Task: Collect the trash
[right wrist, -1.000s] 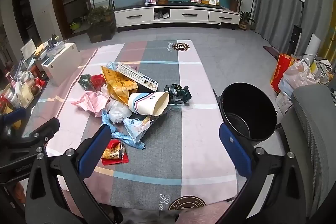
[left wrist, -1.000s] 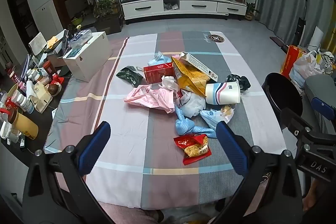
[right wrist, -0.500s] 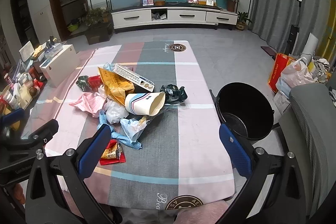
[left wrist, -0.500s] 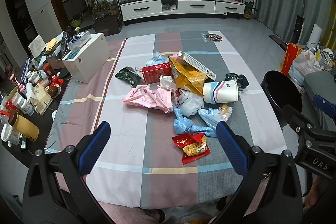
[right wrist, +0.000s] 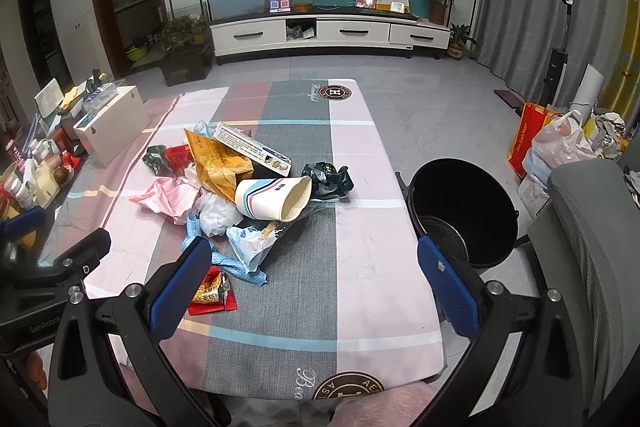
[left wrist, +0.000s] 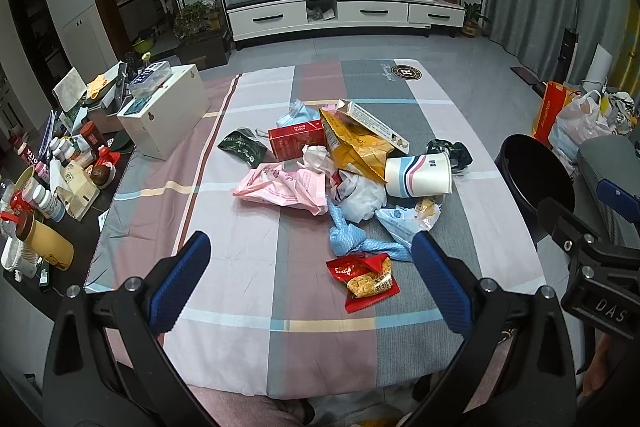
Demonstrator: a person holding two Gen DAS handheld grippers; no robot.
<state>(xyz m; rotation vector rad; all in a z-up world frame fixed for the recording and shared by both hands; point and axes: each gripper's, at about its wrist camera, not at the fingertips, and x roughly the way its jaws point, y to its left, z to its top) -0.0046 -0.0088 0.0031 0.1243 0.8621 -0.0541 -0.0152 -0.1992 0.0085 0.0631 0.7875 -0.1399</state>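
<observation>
In the left wrist view the left gripper [left wrist: 306, 277] has pulled back slightly, so the trash pile [left wrist: 344, 179] sits a little higher, mid-frame on the counter [left wrist: 240, 267]; fingers apart, empty. In the right wrist view the right gripper [right wrist: 312, 279] has also lifted, fingers apart, the black bin [right wrist: 460, 203] at right. Nothing is collected yet.

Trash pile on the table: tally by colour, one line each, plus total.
Red: 2, the snack wrapper and the red box
Pink: 1, the pink bag
Blue: 3, the blue cloth, the pale blue bag and the pale blue packet
Yellow: 1, the chip bag
White: 4, the paper cup, the long carton, the white bag, the crumpled tissue
Dark: 2, the green pouch and the black wrapper
Total: 13
</observation>
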